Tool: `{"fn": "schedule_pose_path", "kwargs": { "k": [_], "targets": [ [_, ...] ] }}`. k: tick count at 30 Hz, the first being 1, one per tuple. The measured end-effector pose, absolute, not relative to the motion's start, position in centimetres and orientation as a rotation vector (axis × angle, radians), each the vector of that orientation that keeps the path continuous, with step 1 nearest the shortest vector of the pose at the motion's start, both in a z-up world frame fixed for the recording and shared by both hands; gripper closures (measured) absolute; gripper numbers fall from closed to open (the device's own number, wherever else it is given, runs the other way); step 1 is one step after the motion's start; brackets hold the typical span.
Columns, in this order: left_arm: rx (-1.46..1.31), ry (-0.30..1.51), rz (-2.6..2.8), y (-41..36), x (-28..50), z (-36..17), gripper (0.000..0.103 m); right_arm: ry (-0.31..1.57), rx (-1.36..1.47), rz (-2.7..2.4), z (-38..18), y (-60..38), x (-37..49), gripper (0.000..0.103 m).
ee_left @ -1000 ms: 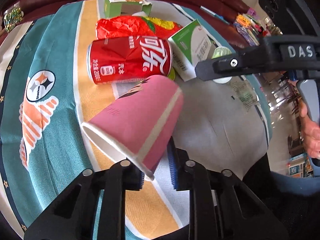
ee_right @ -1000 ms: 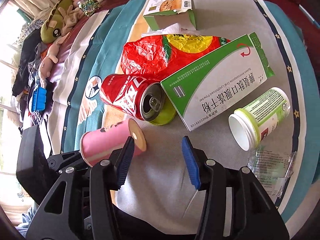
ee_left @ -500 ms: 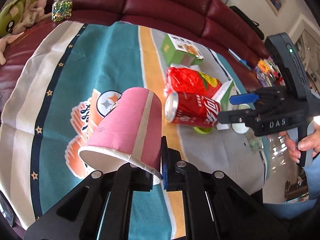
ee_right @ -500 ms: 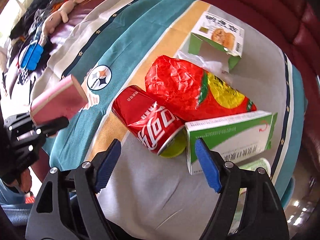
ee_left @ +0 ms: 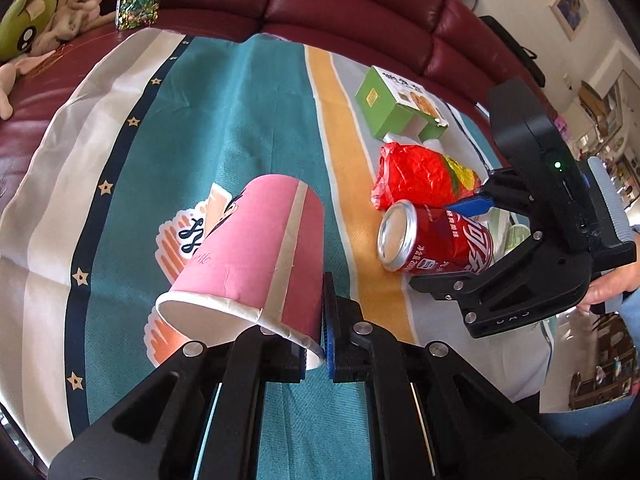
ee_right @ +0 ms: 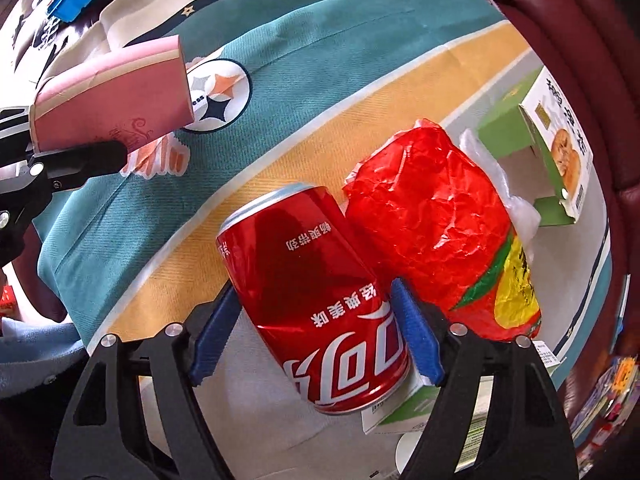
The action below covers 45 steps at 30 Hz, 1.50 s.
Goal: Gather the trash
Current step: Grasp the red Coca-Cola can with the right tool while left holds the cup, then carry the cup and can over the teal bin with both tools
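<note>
The red cola can (ee_right: 316, 304) is lying on its side on the striped cloth (ee_left: 256, 92) of the table, across the yellow stripe. The right hand-held gripper (ee_right: 316, 332) is pointing down over the can, and its jaws are closing with the can between the blue pads (ee_right: 416, 336); the pads are just beside the can's sides, and I cannot tell if they are already pressing. Touching the can on its far side, a crumpled red snack bag (ee_right: 432, 232) is lying, and beyond the bag a green carton (ee_right: 560, 152) is standing open. Under the can's near end, a green-and-white box (ee_right: 404, 412) is showing. Well apart from the can, the left hand-held gripper (ee_left: 316, 344) is holding a pink paper cup (ee_left: 256, 256) by the rim, jaws narrow, cup tilted above the cloth.
</note>
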<state>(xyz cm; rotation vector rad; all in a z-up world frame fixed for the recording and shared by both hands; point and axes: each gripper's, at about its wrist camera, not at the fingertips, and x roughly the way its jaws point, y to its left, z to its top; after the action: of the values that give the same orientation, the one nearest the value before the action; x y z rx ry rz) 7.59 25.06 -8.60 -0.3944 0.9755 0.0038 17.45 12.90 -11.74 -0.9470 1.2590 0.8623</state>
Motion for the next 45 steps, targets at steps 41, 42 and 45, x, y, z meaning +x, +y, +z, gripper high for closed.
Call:
{"fn": "schedule_pose_path", "kwargs": {
  "k": [41, 42, 45],
  "targets": [
    [-0.003, 0.958, -0.506, -9.9, 19.5, -0.5, 0.096, 1.063, 0.175, 0.316, -0.1, -30.0, 20.9, 0.044],
    [0.009, 0.969, -0.528, -11.5, 20.0, -0.7, 0.096, 1.056, 0.196, 0.283, -0.1, -31.8, 20.9, 0.044],
    [0.049, 1.000, -0.593, -16.3, 21.0, -1.6, 0.096, 1.042, 0.261, 0.198, -0.6, -37.0, 20.6, 0.044]
  ]
}}
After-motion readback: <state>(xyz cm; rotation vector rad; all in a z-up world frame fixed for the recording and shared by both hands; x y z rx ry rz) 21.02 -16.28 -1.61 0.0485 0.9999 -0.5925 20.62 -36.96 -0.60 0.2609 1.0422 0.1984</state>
